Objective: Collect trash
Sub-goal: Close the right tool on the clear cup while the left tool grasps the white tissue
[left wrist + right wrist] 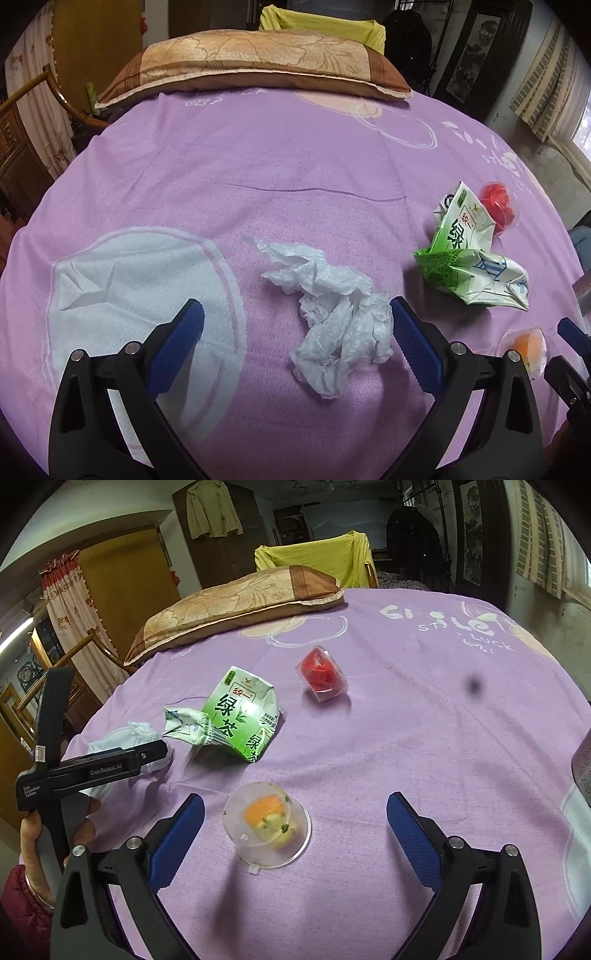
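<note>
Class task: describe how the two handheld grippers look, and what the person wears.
Each gripper has black plastic arms with silver rivets and blue textured finger pads. The left gripper's body bears white "GenRobot.AI" lettering. The person's left hand shows a dark red sleeve and a bangle.

You are working in a lived-in home bedroom: a purple printed bedsheet [406,738] is covering the bed, a brown-and-gold pillow [255,62] is lying at its head, floral curtains [74,609] are hanging by a wooden door [125,583], and a jacket [212,513] is hanging on the wardrobe.
</note>
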Available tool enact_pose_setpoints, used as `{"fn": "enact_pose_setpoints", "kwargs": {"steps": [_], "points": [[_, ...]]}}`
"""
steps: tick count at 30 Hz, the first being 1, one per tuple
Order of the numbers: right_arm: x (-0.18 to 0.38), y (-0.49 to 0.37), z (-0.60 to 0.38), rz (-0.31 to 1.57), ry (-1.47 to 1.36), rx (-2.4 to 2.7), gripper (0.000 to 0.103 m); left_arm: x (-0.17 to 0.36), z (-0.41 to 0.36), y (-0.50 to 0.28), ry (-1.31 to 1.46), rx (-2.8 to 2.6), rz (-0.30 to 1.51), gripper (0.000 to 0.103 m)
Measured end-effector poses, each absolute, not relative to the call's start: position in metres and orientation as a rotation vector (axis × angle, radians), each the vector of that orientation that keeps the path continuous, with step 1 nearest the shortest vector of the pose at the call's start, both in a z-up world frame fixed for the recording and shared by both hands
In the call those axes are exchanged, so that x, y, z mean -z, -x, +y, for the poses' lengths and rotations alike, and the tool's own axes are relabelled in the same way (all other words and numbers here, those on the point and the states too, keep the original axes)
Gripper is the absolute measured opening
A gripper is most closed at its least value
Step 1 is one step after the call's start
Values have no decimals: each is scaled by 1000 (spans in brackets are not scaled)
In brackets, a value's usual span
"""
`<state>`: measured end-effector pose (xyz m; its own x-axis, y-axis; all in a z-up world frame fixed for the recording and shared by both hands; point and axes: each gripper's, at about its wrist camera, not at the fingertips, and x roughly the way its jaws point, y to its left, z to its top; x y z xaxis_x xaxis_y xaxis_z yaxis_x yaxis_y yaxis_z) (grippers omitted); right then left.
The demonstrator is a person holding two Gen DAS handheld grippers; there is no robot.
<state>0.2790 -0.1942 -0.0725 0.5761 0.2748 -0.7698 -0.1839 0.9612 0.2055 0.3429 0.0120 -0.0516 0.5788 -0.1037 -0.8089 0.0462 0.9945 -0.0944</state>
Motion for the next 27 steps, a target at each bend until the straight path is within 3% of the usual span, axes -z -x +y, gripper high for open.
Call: {"fn": "enact_pose_setpoints", "kwargs": {"steps": [3, 11, 15, 27], "points": [[75, -280, -190, 924, -94, -277, 96, 51, 13, -343, 67, 87, 949, 94], [84, -284, -171, 966, -32, -315, 79, 51, 5, -339, 38, 102, 959, 94], [93, -288, -169, 1007, -8, -309, 54, 50, 4, -338, 40, 124, 960, 94], [94, -297, -209, 1020, -71, -155, 55, 44, 0, -334, 66, 199, 949, 91]]}}
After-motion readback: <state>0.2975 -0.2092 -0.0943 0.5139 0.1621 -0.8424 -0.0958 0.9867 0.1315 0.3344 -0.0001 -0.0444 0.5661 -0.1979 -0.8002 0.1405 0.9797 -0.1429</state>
